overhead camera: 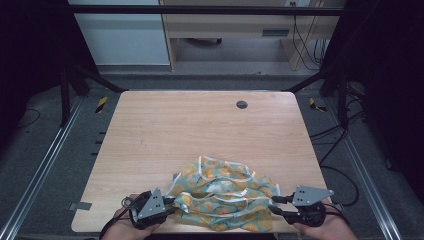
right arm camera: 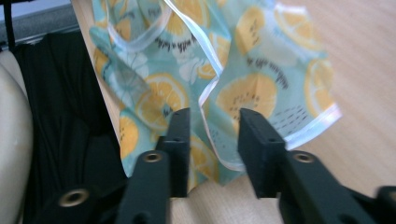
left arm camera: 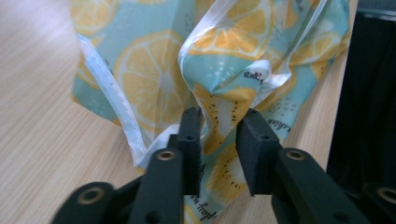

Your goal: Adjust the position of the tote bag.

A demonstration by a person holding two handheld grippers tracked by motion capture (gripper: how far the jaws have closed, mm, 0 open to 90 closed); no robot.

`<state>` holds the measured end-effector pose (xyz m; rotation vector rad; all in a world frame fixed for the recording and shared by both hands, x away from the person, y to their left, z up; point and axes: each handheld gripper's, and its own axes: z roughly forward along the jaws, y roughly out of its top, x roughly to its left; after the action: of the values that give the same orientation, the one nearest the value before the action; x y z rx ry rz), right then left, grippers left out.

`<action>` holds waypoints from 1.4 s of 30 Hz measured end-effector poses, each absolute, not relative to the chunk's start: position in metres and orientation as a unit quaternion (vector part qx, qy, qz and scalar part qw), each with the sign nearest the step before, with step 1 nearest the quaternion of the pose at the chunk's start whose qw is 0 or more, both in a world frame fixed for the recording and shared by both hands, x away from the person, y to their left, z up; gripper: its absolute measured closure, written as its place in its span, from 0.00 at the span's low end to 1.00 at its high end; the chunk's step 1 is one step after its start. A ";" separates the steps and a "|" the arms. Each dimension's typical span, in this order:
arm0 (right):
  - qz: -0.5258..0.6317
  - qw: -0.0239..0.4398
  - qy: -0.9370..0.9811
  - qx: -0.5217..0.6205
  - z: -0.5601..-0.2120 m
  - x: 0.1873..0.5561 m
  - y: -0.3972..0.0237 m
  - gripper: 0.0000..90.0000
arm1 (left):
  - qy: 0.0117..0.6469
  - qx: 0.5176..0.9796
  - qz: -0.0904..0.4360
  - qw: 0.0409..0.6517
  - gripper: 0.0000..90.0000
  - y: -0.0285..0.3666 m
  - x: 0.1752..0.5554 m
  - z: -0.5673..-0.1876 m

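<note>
Cloth (overhead camera: 222, 192) with the lemon print lies crumpled at the table's (overhead camera: 200, 125) near edge, nothing folded or spread yet. My left gripper (left arm camera: 219, 123) and right gripper (right arm camera: 212, 126) stand parted around its folds, pads not pressing.

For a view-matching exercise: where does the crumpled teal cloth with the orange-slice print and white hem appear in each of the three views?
High view: the teal cloth with orange-slice print lies at the table's near edge, bottom centre, between both grippers.
Left gripper view: it spans the upper centre and right, a fold between the jaws.
Right gripper view: it spans the top and centre, running between the jaws.
Shared landmark: the light wooden table.
</note>
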<state>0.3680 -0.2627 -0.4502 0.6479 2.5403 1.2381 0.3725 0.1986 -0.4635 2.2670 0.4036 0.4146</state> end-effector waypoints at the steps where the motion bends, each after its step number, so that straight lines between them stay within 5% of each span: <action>1: 0.426 0.123 0.869 0.221 -0.447 0.368 -0.263 0.64 | 0.164 0.887 0.162 0.399 0.75 0.200 0.372 -0.461; 9: 0.445 0.141 0.858 0.215 -0.423 0.369 -0.266 0.57 | 0.189 0.863 0.162 0.440 0.77 0.216 0.375 -0.443; 17: 0.458 0.144 0.853 0.203 -0.401 0.388 -0.248 0.53 | 0.159 0.888 0.150 0.405 0.84 0.206 0.373 -0.452; 23: 0.454 0.147 0.857 0.194 -0.393 0.404 -0.224 0.50 | 0.150 0.903 0.135 0.380 1.00 0.203 0.378 -0.465; 28: 0.451 0.135 0.862 0.186 -0.393 0.423 -0.196 0.50 | 0.141 0.910 0.135 0.365 1.00 0.202 0.377 -0.471; 35: 0.453 0.118 0.871 0.151 -0.397 0.425 -0.170 0.90 | 0.159 0.911 0.139 0.354 1.00 0.203 0.380 -0.474; 42: 0.460 0.079 0.879 0.100 -0.404 0.397 -0.169 0.99 | 0.210 0.901 0.154 0.347 0.97 0.210 0.388 -0.476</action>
<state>0.3967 -0.1689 -0.4040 0.2997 2.6294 1.3753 0.3877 0.2105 -0.4764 2.3372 0.5449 0.3987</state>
